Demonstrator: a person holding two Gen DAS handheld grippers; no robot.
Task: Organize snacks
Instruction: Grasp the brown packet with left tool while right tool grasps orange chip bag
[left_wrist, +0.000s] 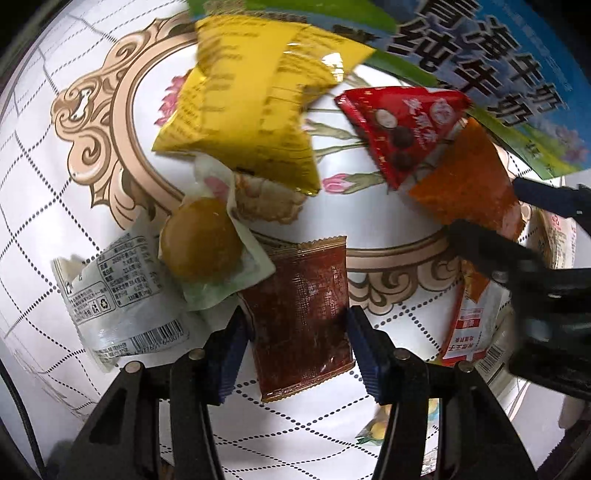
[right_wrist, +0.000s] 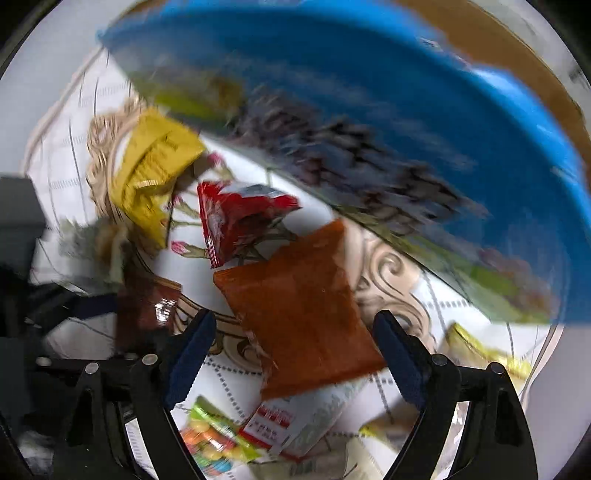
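The left gripper (left_wrist: 299, 354) points down at the table (left_wrist: 388, 221), and its blue pads squeeze both sides of a dark brown snack packet (left_wrist: 303, 317). The right gripper (right_wrist: 295, 354) hangs with its jaws wide around an orange packet (right_wrist: 303, 314), not touching it. A yellow bag (left_wrist: 243, 103) and a red packet (left_wrist: 402, 129) lie near a blue box (left_wrist: 509, 74).

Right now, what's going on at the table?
Snack packets lie scattered on a patterned tablecloth beside a blue carton. The left gripper points down with its pads against the sides of a brown packet. The right gripper is open over an orange packet, not gripping it.
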